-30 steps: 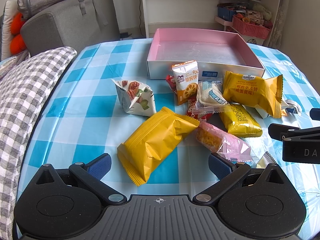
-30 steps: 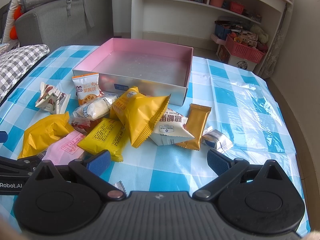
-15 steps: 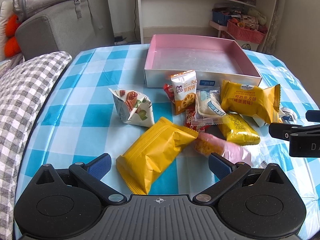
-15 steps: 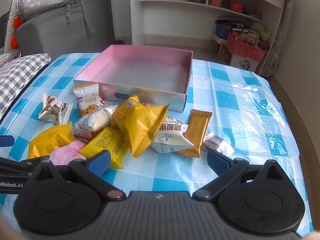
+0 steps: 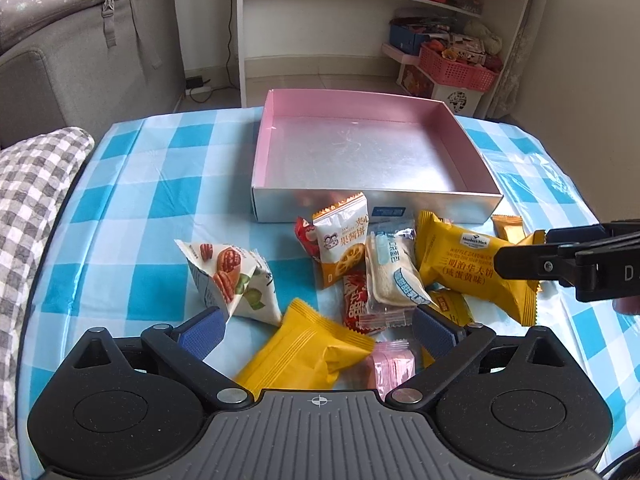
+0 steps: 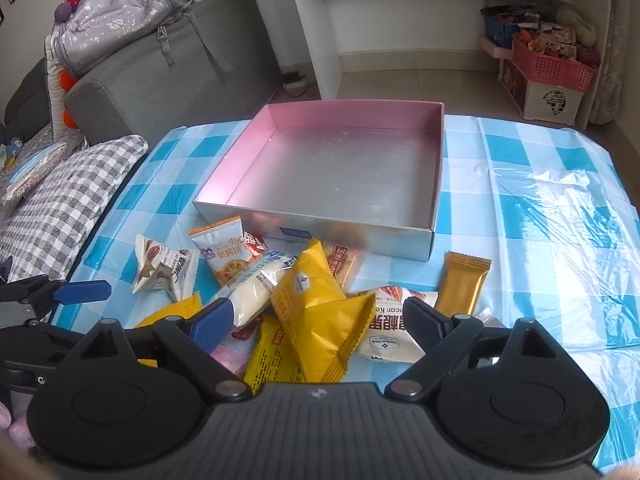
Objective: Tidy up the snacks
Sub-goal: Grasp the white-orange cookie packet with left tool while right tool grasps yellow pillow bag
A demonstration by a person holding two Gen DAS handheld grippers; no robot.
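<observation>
Yellow packs now sit right under both tools: since a second ago both have pushed forward over the snack pile (image 5: 384, 280) toward the box (image 5: 372, 152), which is empty. Left tool (image 5: 316, 330) and right tool (image 6: 318, 320) have just been closing a little, jaws apart, pads pressing nothing, a yellow pack (image 5: 308, 356) between the left's. Sorting hasn't started; first grabs look imminent on the desk (image 5: 120, 208).

Both wrist cameras look steeply down and forward from the table's (image 5: 132, 184) near edge, low and close over the snack pile (image 5: 384, 272). The left view sits leftward, the right rightward; the 2 share the pile and the pink box (image 6: 436, 184).
</observation>
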